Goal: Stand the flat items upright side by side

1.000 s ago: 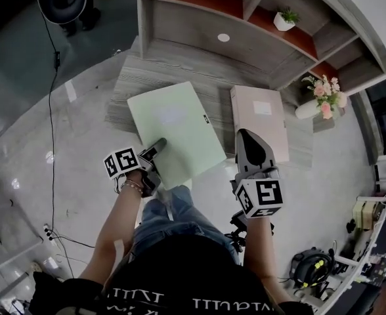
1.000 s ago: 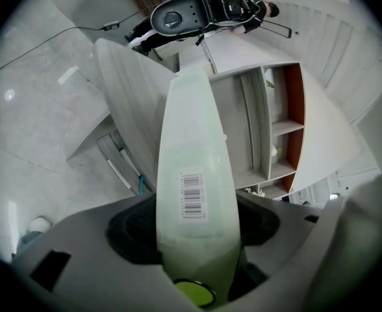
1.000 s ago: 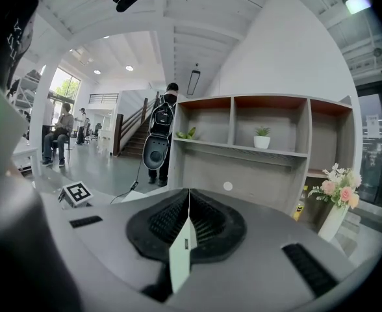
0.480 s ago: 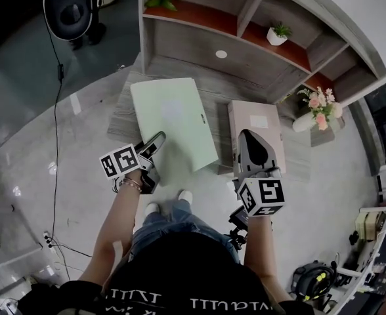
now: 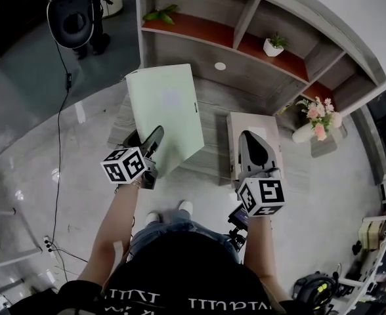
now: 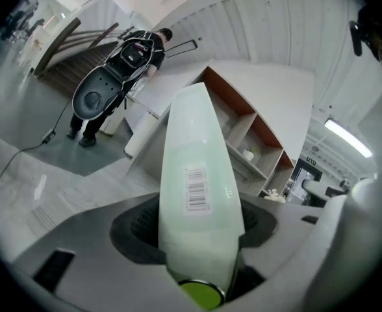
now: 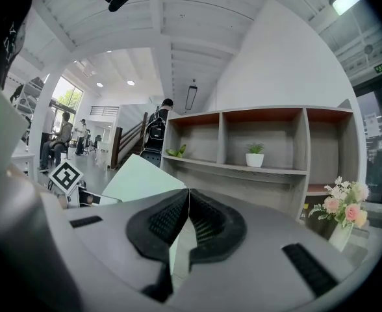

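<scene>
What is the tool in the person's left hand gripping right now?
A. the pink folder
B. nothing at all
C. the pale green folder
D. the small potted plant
C: the pale green folder sits clamped in the left tool, whose jaws have just been closing on it, while the pink folder lies flat on the wooden platform.

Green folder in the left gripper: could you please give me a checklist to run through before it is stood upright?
1. Left gripper clamped on the green folder: ok.
2. Green folder upright: not ok, it tilts.
3. Right gripper shut and empty, free to help: ok.
4. Pink folder upright: not ok, it lies flat on the platform.
5. Bare platform beside the pink folder: ok.
6. Folder's edge wide enough to stand alone: cannot tell.
</scene>
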Tool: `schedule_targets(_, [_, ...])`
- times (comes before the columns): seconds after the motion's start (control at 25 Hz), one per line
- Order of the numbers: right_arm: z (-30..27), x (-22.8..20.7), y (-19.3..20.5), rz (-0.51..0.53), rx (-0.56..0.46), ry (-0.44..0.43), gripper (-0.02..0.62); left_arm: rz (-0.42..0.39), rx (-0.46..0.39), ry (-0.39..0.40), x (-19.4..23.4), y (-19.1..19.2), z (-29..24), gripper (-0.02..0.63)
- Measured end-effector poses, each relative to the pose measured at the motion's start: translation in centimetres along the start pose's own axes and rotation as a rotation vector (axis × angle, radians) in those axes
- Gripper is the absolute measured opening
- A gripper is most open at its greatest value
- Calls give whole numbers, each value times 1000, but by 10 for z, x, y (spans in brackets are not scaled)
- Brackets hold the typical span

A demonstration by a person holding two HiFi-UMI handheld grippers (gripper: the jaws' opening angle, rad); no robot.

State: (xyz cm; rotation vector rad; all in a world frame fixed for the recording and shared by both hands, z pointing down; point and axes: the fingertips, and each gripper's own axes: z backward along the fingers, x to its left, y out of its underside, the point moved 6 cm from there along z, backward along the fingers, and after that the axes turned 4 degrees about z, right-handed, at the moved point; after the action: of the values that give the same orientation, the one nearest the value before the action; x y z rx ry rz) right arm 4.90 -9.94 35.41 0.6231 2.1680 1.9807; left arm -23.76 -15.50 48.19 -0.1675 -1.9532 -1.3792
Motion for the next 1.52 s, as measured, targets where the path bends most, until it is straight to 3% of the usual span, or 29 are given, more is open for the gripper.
schedule_targets(0.36, [-12,-31,0,-7,-25,-12,17,-310,-113,-130,-18,-15,-23,281])
schedule_targets(0.48, [-13,-42,2,-17,-30,-17,17,-434,-87,-194,-22,-9,-34,294])
schedule_targets(0.64, [-15,-57,3,-28,-41,-27,17,-571,9,-261,-27,6,-53,308])
schedule_targets(0.76, [-17,-70,6,-38,-46,-29,17,-586,73,-290,-27,18,-69,326])
schedule_targets(0.96, [-16,-83,14,-33,-37,-39,15,-486,146,-364,-15,38,-86,337])
schedule_targets(1.08, [-15,-91,19,-31,-26,-47,17,-451,143,-380,-10,44,-90,337])
schedule_targets(1.52, [-24,-90,34,-49,-11,-96,17,-544,112,-281,-31,33,-75,341])
